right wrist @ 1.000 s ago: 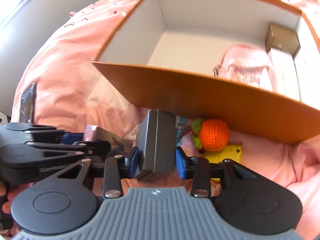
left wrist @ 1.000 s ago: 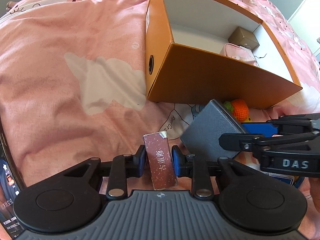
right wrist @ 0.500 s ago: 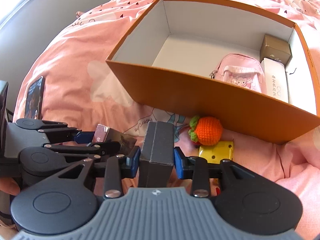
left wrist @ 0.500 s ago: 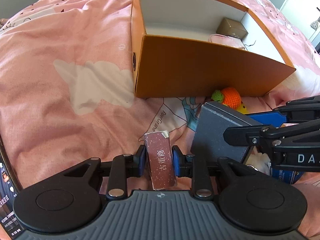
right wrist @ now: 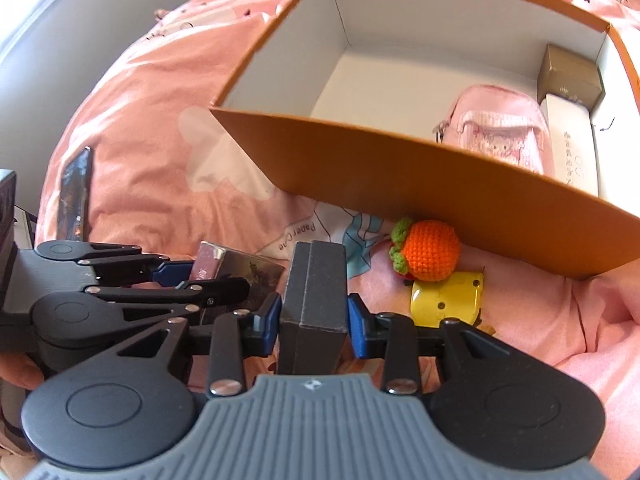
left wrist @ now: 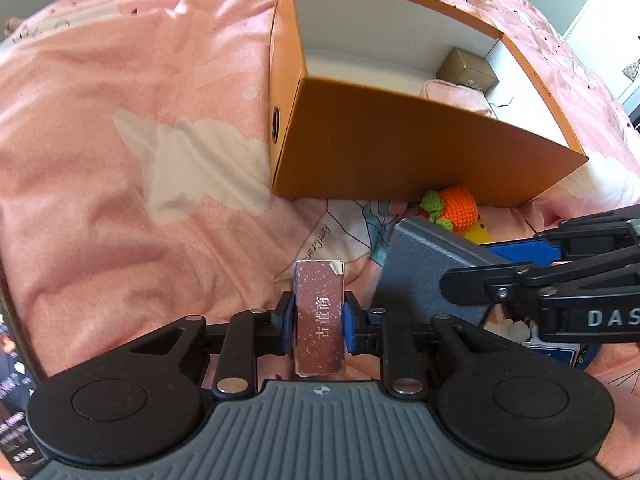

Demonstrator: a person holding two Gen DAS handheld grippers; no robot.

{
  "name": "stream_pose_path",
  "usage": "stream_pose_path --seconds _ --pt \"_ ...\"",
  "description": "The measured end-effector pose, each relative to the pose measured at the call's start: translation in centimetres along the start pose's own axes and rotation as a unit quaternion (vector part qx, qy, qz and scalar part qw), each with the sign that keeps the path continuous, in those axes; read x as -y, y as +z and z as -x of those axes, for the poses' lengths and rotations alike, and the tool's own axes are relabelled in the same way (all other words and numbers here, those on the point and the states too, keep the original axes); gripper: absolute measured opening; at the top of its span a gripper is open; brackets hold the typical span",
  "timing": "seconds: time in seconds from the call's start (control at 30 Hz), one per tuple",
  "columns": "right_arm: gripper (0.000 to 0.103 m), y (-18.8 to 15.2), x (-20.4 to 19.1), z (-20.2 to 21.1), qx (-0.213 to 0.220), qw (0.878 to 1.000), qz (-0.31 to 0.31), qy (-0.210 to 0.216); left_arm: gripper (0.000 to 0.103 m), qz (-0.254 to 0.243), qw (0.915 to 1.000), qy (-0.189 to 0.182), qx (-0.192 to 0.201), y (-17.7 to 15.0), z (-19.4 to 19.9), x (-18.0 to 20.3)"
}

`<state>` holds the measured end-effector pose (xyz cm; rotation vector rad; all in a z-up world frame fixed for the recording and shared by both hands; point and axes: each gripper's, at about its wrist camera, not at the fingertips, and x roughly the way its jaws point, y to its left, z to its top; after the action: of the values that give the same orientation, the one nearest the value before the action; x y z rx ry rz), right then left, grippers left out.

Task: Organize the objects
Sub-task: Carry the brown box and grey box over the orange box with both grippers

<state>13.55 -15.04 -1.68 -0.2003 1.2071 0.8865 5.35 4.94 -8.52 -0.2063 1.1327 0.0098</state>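
Two grips: your left gripper [left wrist: 319, 322], jaws closing, clasps the maroon packet [left wrist: 320, 320]; your right gripper [right wrist: 313, 316] clamps the dark grey case [right wrist: 314, 292]. Both are held above the pink bedspread [left wrist: 120, 200], near the orange box [left wrist: 400, 160].

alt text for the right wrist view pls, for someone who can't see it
The right gripper clamps an upright dark grey box above a pink bedspread. Ahead sits an open orange cardboard box holding a pink pouch, a white case and a small brown box; a crocheted orange lies outside it.
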Motion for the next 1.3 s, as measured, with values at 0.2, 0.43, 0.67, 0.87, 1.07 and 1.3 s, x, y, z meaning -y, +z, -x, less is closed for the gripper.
stream_pose_path --seconds 0.2,0.43,0.67,0.87,1.07,1.3 --pt "0.037 0.0 -0.2 3.4 0.053 0.998 0.010 -0.017 0.025 -0.009 0.9989 -0.017 0.043 1.0 3.1 0.8" --pt "0.037 1.0 0.2 7.8 0.124 0.992 -0.004 -0.014 0.025 -0.019 0.9926 -0.053 0.107 2.7 7.0 2.4" --pt "0.037 2.6 1.0 11.1 0.187 0.982 -0.017 -0.019 0.025 -0.022 0.9843 -0.087 0.152 5.6 8.7 3.3" --pt "0.037 4.6 3.8 12.2 0.223 0.973 -0.059 -0.029 0.025 -0.011 0.9819 -0.090 0.166 9.0 8.1 2.7" --pt "0.037 7.3 7.6 11.0 0.242 0.961 -0.128 -0.032 0.025 0.008 0.9822 -0.099 0.160 12.1 6.1 2.4" --pt "0.037 9.9 11.6 7.2 0.245 0.945 -0.215 -0.007 0.025 0.028 0.9848 -0.098 0.141 14.8 2.5 2.2"
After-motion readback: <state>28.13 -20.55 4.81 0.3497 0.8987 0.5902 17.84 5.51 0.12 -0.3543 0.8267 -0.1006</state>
